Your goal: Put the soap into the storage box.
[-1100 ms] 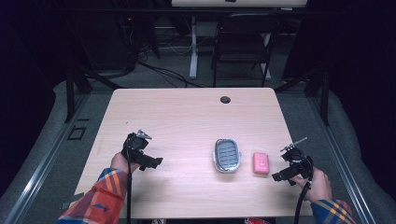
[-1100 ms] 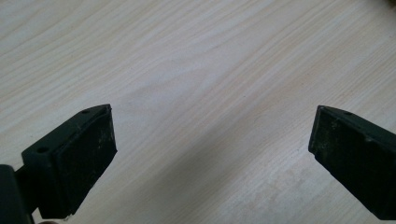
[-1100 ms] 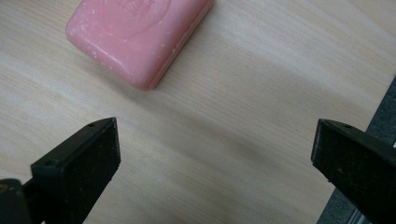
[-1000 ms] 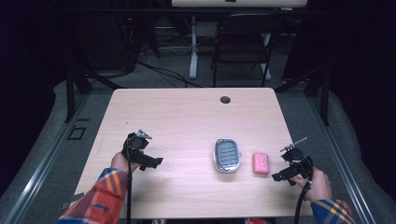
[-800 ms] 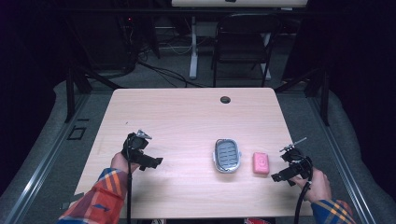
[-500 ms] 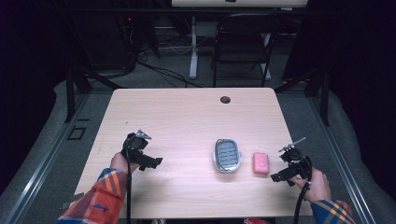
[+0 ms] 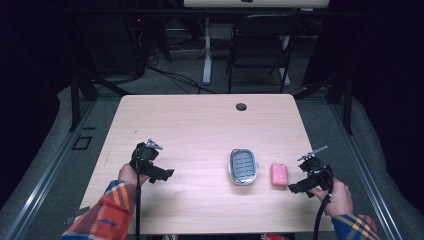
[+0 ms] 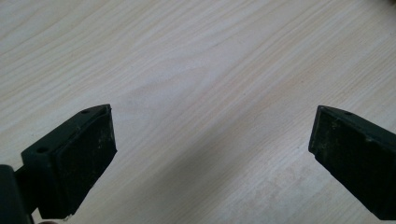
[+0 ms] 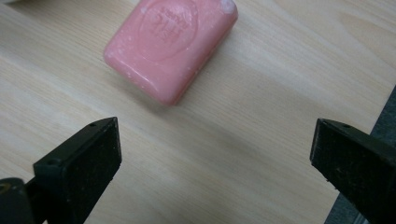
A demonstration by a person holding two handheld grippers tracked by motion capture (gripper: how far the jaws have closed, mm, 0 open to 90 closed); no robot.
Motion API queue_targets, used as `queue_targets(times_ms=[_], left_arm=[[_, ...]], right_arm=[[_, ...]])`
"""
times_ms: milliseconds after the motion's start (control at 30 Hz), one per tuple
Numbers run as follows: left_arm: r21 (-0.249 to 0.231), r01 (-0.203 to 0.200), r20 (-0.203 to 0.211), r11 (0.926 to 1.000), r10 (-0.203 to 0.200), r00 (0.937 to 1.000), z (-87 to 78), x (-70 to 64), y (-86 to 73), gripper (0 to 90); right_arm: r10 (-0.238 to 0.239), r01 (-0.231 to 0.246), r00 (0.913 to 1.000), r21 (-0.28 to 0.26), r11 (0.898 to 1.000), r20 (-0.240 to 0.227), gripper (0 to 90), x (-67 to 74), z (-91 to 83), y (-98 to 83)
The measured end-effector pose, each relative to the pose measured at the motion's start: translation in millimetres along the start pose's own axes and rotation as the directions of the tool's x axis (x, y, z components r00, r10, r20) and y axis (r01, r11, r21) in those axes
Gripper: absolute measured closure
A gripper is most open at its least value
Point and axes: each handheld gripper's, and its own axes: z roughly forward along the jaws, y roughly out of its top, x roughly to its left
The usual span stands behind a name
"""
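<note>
Right claw is hovering low near the bench's right edge with its jaws spread wide and empty, pointing at the pink soap bar lying just ahead of it. Beside the soap, the grey soap dish is sitting empty. Left claw is likewise gaping over bare wood. Compared with a second ago, the right claw is sitting slightly nearer the soap; nothing else has shifted.

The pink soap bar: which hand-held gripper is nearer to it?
The right hand-held gripper. It sits just beside the pink soap bar, jaws open and not touching it. The left hand-held gripper is far across the table, beyond the soap dish.
</note>
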Motion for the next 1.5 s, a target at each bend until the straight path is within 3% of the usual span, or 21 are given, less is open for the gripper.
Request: queue_targets(times_ms=[333, 700, 900, 1133, 1167, 1233, 1467, 1500], left_arm=[[0.004, 0.001, 0.000, 1.0000, -0.001, 1.0000, 0.6, -0.4, 0.4, 0.6], [0.001, 0.003, -0.002, 1.0000, -0.003, 1.0000, 1.0, -0.2, 0.3, 0.6], [0.002, 0.003, -0.003, 1.0000, -0.003, 1.0000, 1.3, -0.5, 0.4, 0.6], [0.001, 0.005, -0.006, 1.0000, -0.005, 1.0000, 1.8, -0.7, 0.6, 0.6], [0.001, 0.005, -0.006, 1.0000, -0.005, 1.0000, 1.7, -0.6, 0.6, 0.5], [0.000, 0.005, -0.005, 1.0000, -0.005, 1.0000, 1.7, -0.6, 0.5, 0.6], [0.001, 0.003, -0.001, 1.0000, -0.003, 1.0000, 1.3, -0.4, 0.5, 0.6], [0.000, 0.004, -0.004, 1.0000, -0.004, 1.0000, 1.4, -0.6, 0.5, 0.5]], right_arm=[[-0.001, -0.001, 0.9995, -0.038, 0.999, -0.033, 1.2, 9.6, -3.1, 7.9], [-0.026, 0.024, 0.9985, -0.034, 0.999, -0.049, 0.4, 24.2, 8.5, 21.8], [-0.033, 0.033, 0.9985, -0.012, 0.999, -0.044, 0.0, 22.7, 8.5, 24.1], [-0.026, 0.025, 0.9981, -0.014, 1.000, -0.056, 0.0, 25.3, 11.4, 28.0], [-0.014, 0.012, 0.9987, -0.034, 0.999, -0.049, 0.0, 26.8, 13.2, 27.9], [-0.042, 0.041, 0.9980, -0.007, 0.999, -0.048, 0.0, 26.8, 13.0, 31.3], [-0.039, 0.039, 0.9973, -0.005, 0.999, -0.061, 0.0, 32.2, 17.9, 38.6], [-0.050, 0.050, 0.9977, 0.005, 0.999, -0.045, 0.0, 31.4, 17.4, 39.5]])
